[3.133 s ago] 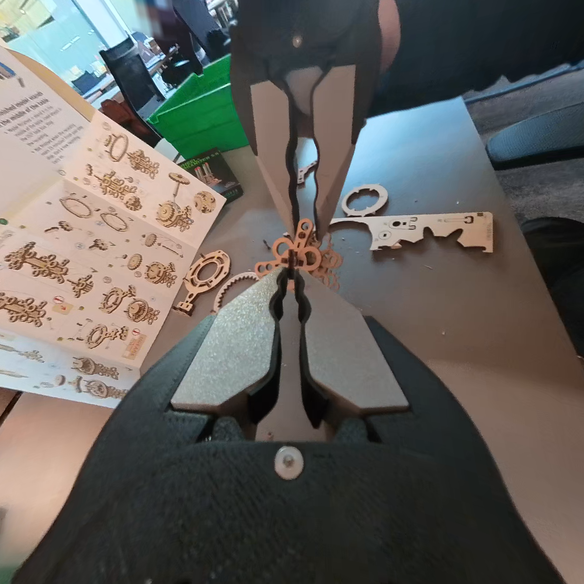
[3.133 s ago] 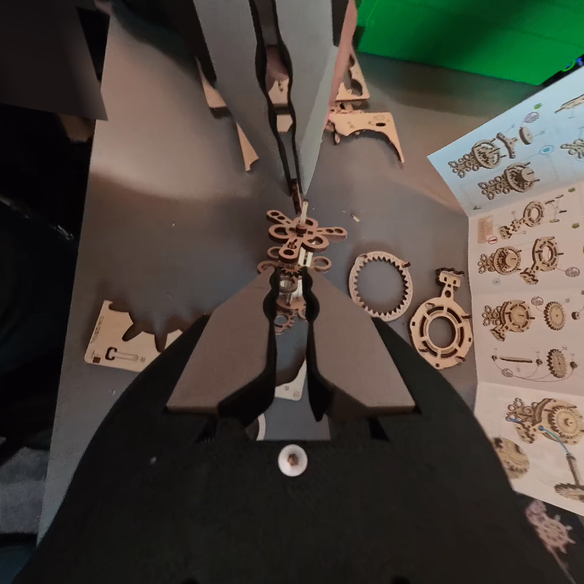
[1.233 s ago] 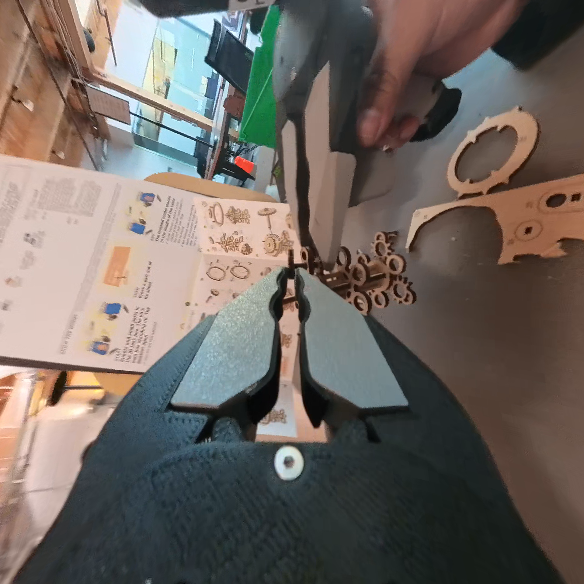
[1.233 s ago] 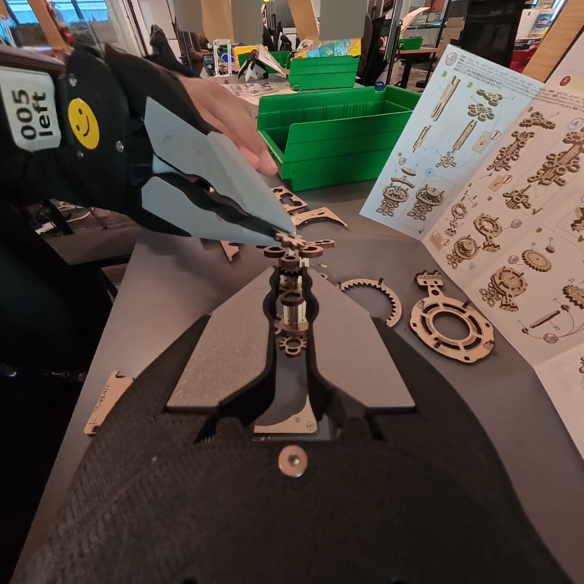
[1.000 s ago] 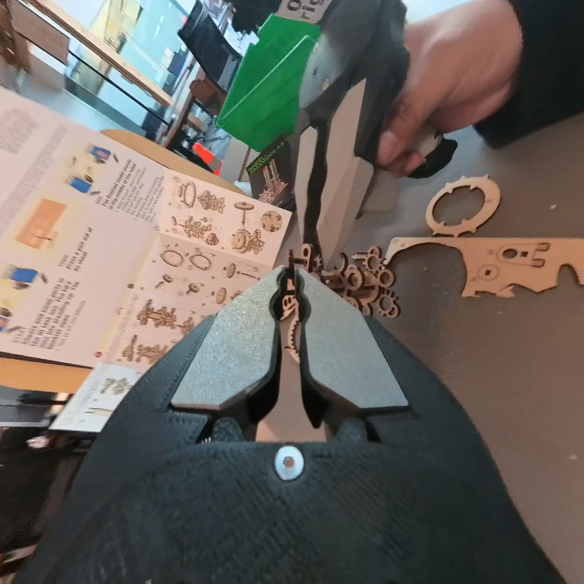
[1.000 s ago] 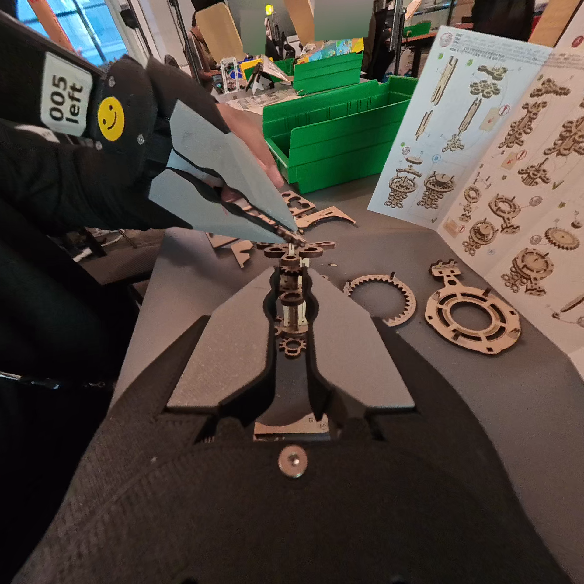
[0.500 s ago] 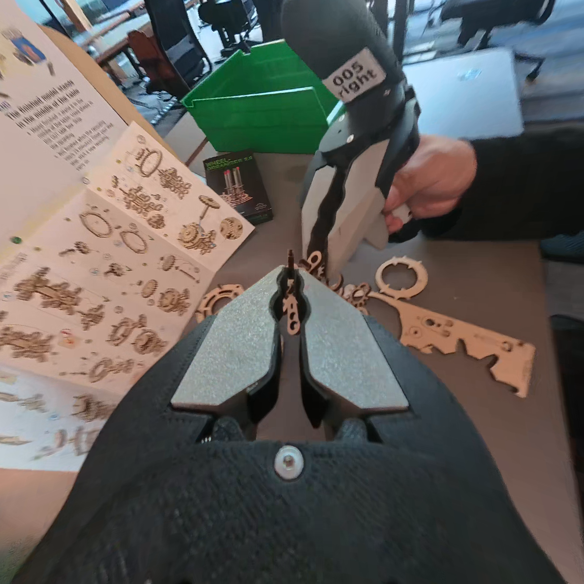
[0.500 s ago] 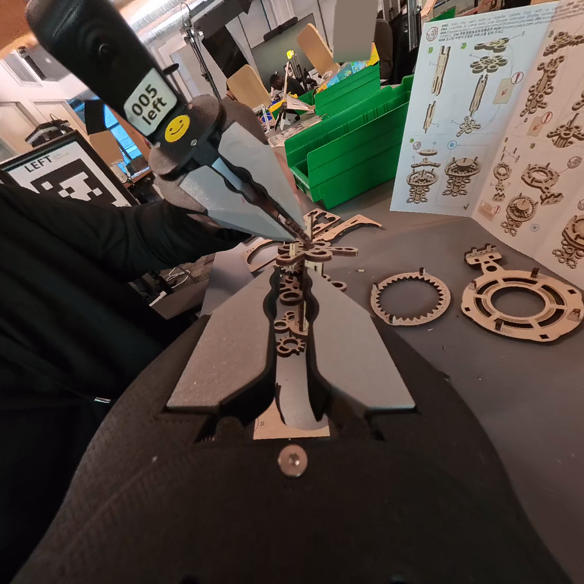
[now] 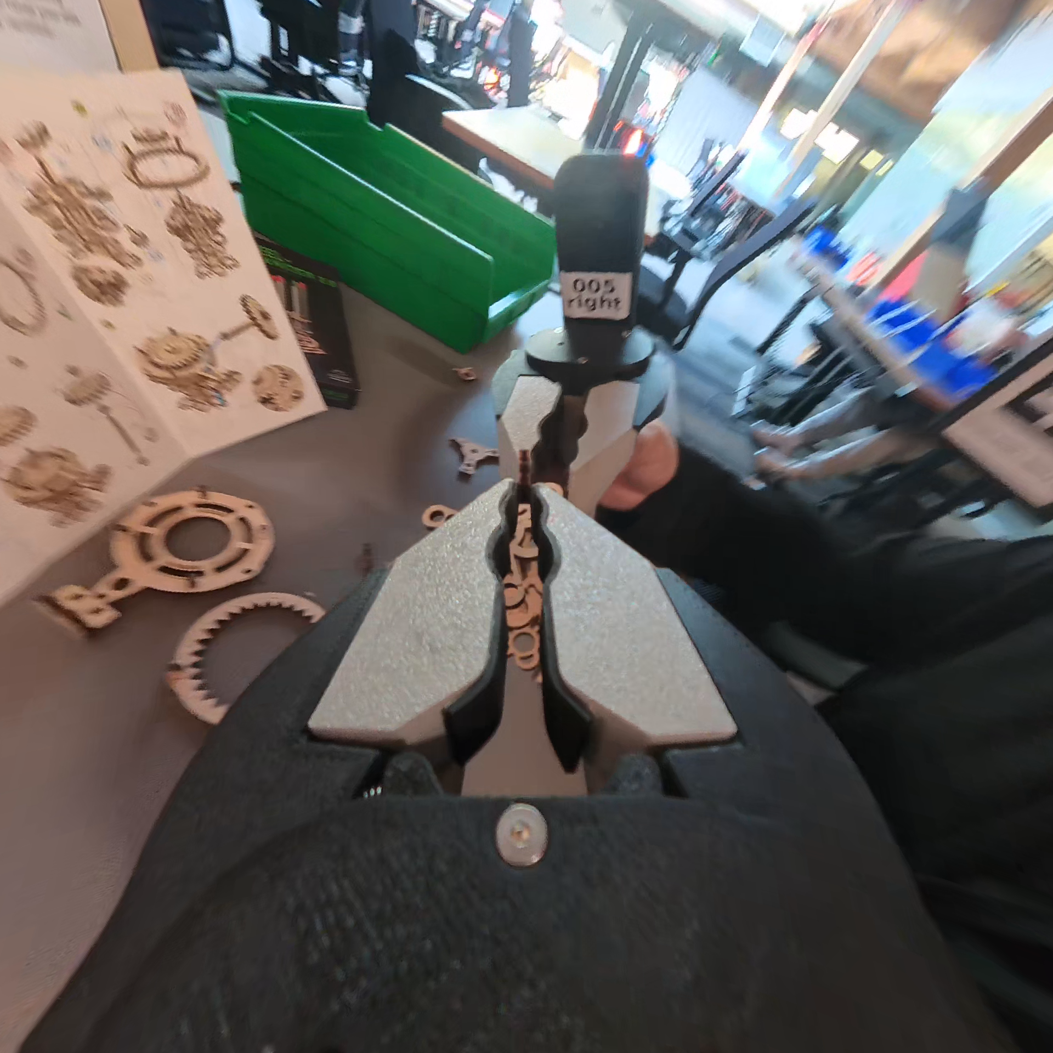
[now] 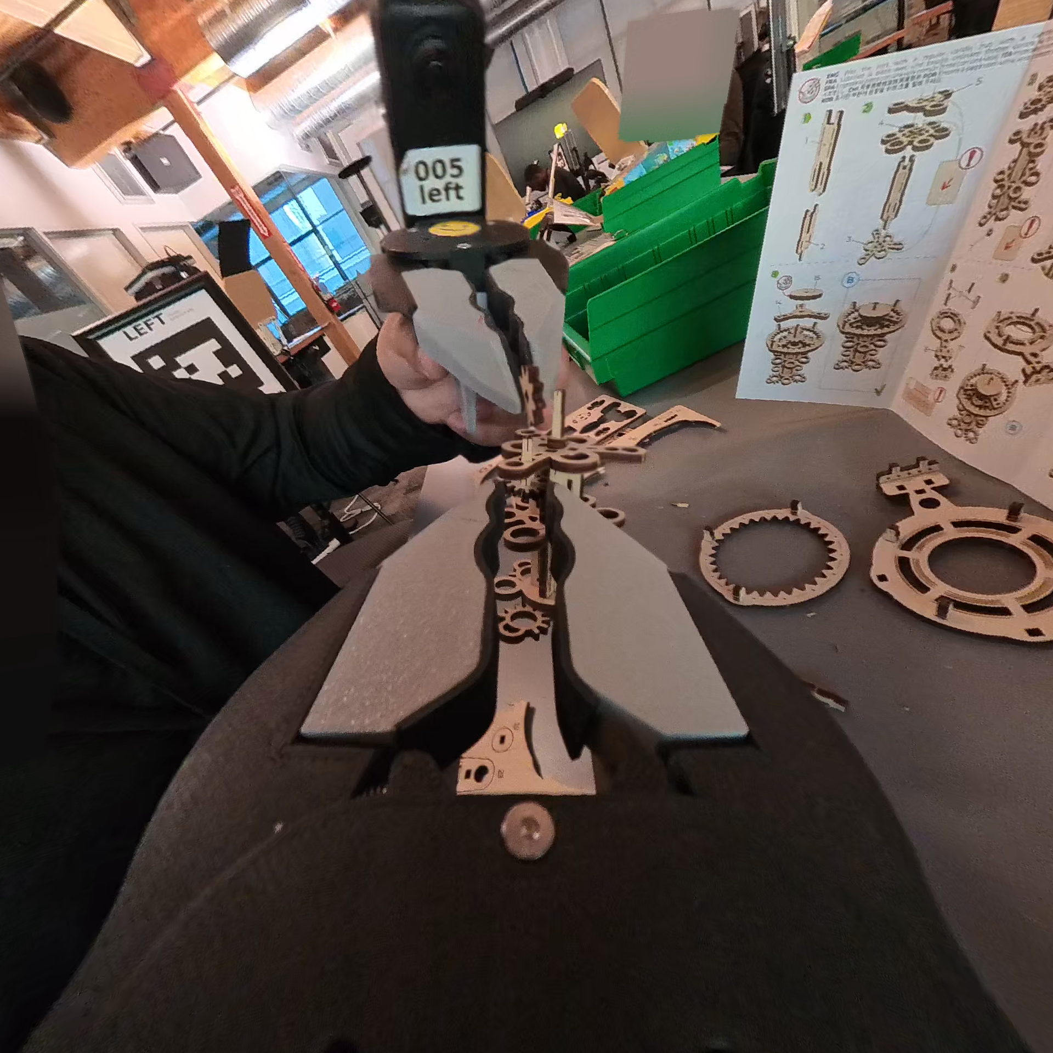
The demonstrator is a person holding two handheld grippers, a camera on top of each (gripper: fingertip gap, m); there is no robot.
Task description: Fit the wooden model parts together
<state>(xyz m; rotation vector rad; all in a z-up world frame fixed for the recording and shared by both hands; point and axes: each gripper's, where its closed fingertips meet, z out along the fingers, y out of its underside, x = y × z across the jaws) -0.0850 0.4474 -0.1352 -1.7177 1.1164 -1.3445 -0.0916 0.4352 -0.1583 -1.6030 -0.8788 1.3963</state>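
My right gripper point(image 10: 524, 496) is shut on the wooden assembly point(image 10: 570, 453), a stack of ringed plates and small gears on an upright shaft, held just above the grey table. My left gripper point(image 10: 530, 399) points down from above and is shut on a small toothed wooden piece point(image 10: 533, 387), right beside the shaft's top end. In the left wrist view my left gripper point(image 9: 523, 491) shows the toothed piece point(image 9: 523, 462) sticking out past its tips. The right gripper point(image 9: 555, 461) stands just behind it. Part of the assembly point(image 9: 521, 604) shows between the left fingers.
A toothed ring point(image 10: 775, 564) and a round frame part point(image 10: 968, 575) lie on the table point(image 10: 854, 741) to the right. A folded instruction sheet point(image 10: 911, 228) stands behind them. Green bins point(image 10: 655, 302), a black box point(image 9: 310, 336) and flat wooden sheets point(image 10: 644, 421) lie farther off. The grippers are tip to tip, or close to it.
My left gripper has swung from lying sideways to pointing down over the assembly, still holding the toothed piece. My right gripper has kept its hold and now looks more level across the table.
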